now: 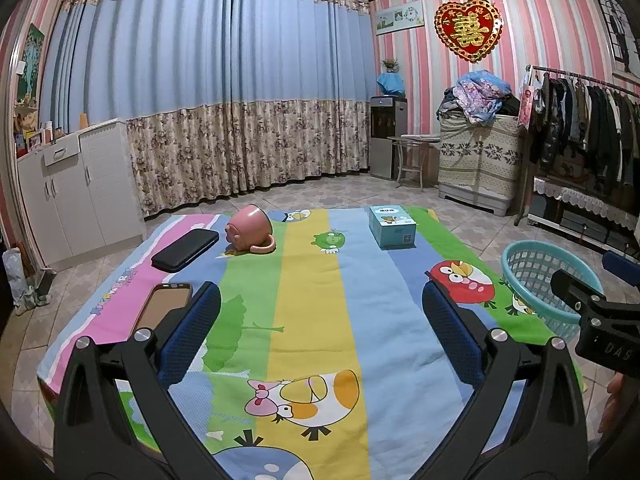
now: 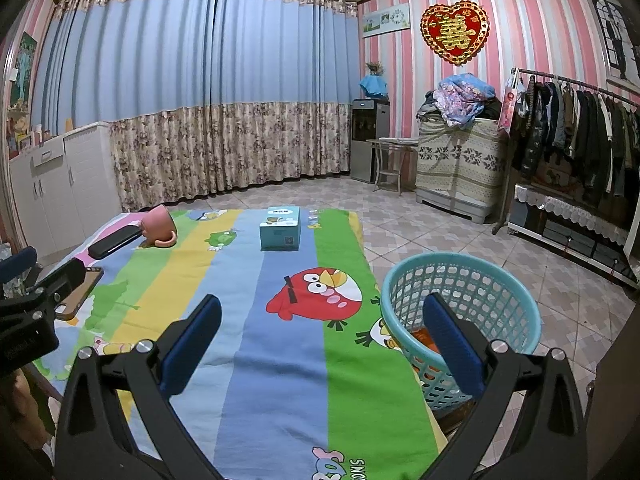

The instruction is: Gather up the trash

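A teal plastic basket (image 2: 460, 292) stands just off the table's right edge, with something orange (image 2: 424, 338) lying in its bottom; its rim (image 1: 532, 248) also shows in the left wrist view. My right gripper (image 2: 322, 304) is open and empty, its right finger over the basket's mouth. My left gripper (image 1: 320, 296) hovers open and empty above the cartoon-print cloth (image 1: 312, 320). On the cloth lie a tipped pink mug (image 1: 250, 230), a black case (image 1: 186, 250), a phone (image 1: 166, 308) and a light blue box (image 1: 391, 226). No loose trash shows on the cloth.
White cabinets (image 1: 76, 192) stand to the left and floral curtains (image 1: 248, 152) behind. A water dispenser (image 1: 386, 136), a covered cabinet (image 1: 480, 160) and a clothes rack (image 1: 584, 120) line the right wall. Tiled floor (image 2: 460, 236) surrounds the table.
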`<control>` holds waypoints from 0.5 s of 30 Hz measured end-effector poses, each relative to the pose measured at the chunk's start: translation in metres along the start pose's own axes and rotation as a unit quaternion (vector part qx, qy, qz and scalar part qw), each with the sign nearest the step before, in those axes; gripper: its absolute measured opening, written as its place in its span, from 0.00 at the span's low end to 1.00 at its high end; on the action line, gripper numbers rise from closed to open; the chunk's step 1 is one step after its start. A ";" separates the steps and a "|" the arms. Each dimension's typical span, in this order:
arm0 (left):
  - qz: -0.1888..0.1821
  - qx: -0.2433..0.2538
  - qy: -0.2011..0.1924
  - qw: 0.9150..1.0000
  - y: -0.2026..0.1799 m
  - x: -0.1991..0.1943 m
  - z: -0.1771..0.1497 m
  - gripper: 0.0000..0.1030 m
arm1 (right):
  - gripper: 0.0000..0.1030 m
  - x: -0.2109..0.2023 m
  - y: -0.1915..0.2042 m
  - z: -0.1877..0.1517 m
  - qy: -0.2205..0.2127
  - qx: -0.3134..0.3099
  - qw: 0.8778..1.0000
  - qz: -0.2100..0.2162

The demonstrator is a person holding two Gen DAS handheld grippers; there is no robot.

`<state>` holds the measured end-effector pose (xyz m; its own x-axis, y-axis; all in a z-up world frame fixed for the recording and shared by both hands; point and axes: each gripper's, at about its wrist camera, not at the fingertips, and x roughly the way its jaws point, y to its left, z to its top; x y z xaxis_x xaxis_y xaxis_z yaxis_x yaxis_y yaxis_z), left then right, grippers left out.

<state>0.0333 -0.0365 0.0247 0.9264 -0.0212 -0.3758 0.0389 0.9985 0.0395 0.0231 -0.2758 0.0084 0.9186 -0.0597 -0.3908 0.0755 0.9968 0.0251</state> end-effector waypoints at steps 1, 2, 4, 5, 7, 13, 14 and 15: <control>0.000 0.001 0.000 1.000 0.001 0.001 0.001 0.95 | 0.96 0.000 0.000 0.000 0.000 0.000 1.000 0.000; 0.000 0.001 -0.001 1.000 0.000 0.000 0.000 0.95 | 0.96 0.000 0.001 0.000 0.000 0.001 1.000 0.000; 0.001 0.000 -0.001 1.000 0.001 0.000 0.001 0.95 | 0.96 0.000 0.000 0.000 0.000 0.000 1.000 0.000; 0.000 -0.001 0.000 1.000 0.000 0.000 0.000 0.95 | 0.96 0.000 -0.001 0.000 0.000 0.001 1.000 0.000; 0.000 0.000 0.000 1.000 -0.001 0.000 0.000 0.95 | 0.96 0.000 0.000 0.000 0.000 0.000 1.000 0.000; 0.000 0.002 0.000 1.000 0.000 0.000 0.001 0.95 | 0.96 0.000 0.001 0.000 0.000 -0.001 1.000 -0.001; -0.001 0.002 0.001 1.000 0.000 0.000 0.001 0.95 | 0.96 0.001 0.000 0.000 0.001 -0.001 1.000 -0.002; -0.001 0.002 0.001 1.000 0.000 0.001 0.002 0.95 | 0.96 0.001 0.000 0.000 0.001 -0.001 1.000 -0.001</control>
<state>0.0345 -0.0364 0.0260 0.9259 -0.0225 -0.3772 0.0418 0.9982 0.0429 0.0235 -0.2762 0.0079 0.9177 -0.0620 -0.3925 0.0769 0.9968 0.0224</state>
